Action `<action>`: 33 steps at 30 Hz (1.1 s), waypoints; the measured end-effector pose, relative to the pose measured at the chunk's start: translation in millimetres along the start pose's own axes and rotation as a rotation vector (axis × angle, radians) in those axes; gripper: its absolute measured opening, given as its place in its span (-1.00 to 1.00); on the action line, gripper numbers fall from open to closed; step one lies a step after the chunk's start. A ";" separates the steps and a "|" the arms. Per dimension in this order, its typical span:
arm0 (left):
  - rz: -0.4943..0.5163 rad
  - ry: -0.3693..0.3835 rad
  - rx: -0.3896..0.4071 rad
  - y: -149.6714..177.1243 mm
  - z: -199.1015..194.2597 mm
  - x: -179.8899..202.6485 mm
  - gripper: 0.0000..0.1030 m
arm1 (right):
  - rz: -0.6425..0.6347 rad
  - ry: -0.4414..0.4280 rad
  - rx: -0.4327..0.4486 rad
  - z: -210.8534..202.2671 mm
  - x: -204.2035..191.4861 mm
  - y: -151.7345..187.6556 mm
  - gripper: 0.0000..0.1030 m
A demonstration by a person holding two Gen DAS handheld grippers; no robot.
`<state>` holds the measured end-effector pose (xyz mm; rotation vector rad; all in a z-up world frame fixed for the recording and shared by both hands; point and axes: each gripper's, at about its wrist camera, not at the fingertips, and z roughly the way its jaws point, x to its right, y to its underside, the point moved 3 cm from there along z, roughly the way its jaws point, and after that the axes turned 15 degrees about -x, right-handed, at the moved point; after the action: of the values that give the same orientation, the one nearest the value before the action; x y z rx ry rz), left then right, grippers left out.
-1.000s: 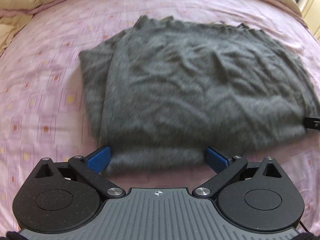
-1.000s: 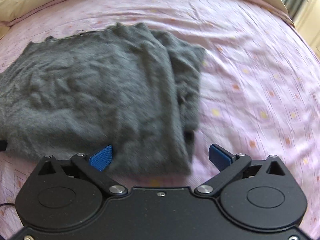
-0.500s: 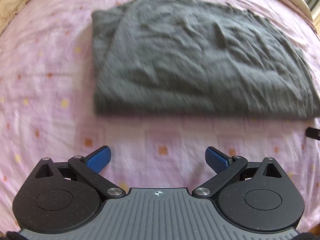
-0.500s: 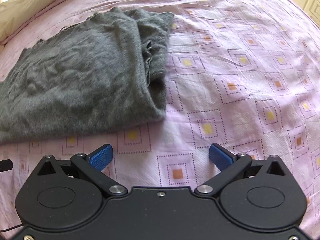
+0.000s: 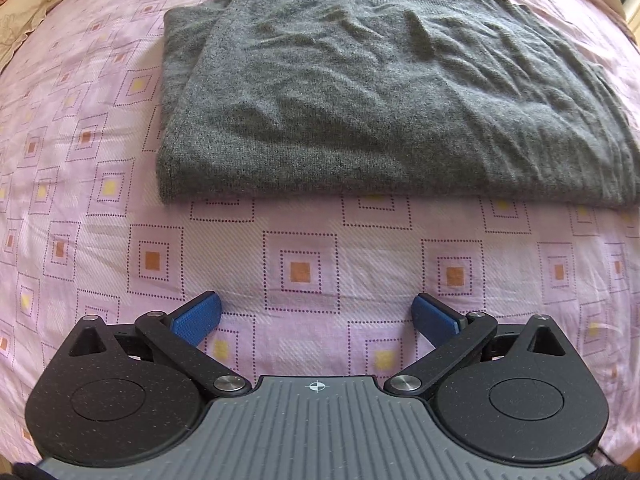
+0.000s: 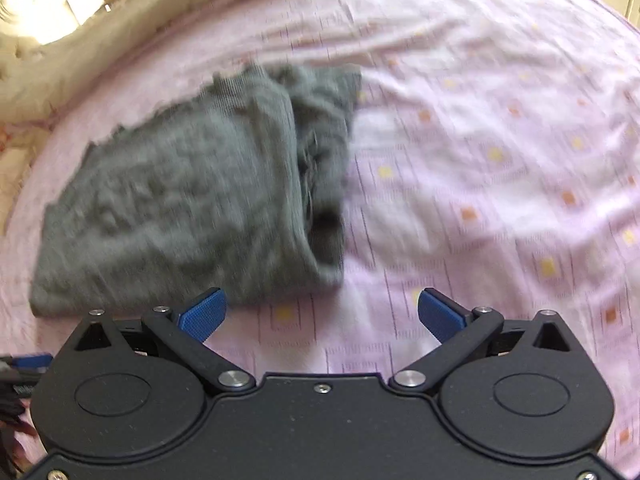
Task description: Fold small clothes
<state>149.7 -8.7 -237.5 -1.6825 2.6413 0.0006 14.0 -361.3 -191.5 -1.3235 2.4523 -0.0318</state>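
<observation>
Both tongs (image 5: 316, 318) (image 6: 322, 312) spread, empty — right view alone shows grey sweater's (image 6: 192, 200) bunched side.

A pink bedsheet (image 5: 304, 264) printed with dotted squares and orange or yellow centres is covering the bed and filling most of both views. A cream quilt (image 6: 120, 36) is lying bunched along the far edge of the sheet. Bright light (image 6: 36, 12) is glaring at the upper left of the right wrist view, which is showing motion blur.
</observation>
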 end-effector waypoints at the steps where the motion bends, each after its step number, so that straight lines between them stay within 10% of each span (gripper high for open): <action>1: -0.001 -0.002 0.006 1.2 -0.1 0.0 1.00 | -0.006 -0.020 0.018 -3.9 0.8 -5.3 0.99; 19: -0.031 -0.010 0.013 8.4 -1.8 2.4 1.00 | -0.009 -0.366 -0.084 48.5 10.3 -102.4 1.00; 23: -0.055 0.031 0.039 -1.7 -27.2 6.8 0.47 | -0.028 -0.397 -0.085 55.0 2.4 -111.8 1.00; 33: -0.006 0.078 0.201 -101.1 -72.5 49.9 0.48 | -0.077 -0.422 -0.057 56.2 1.8 -112.3 1.00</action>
<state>219.6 -97.0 -164.9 -1.6565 2.5875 -0.3249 121.4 -417.8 -224.0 -1.2933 2.0605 0.2722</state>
